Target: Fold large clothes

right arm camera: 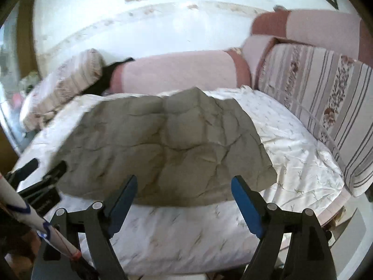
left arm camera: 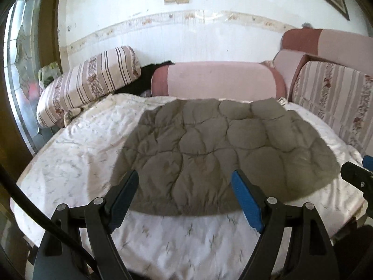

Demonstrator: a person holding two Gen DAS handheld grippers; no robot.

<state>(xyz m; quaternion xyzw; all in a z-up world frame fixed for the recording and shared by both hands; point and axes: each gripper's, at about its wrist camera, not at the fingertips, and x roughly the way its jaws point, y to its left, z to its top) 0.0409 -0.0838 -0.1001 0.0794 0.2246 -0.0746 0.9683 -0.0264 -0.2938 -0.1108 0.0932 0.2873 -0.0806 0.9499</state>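
Grey puffy jacket (left arm camera: 216, 149) looks light, soft, springy; I'd grab a near corner. Left gripper (left arm camera: 185, 186) and right gripper (right arm camera: 184, 186) both spread, empty.

Both wrist views low over the bed's (left arm camera: 70, 163) near edge, facing the wall (left arm camera: 139, 28); shared: grey quilted garment (left arm camera: 221, 151).

Bright daylight, fisheye-warped edges, right view blurred.
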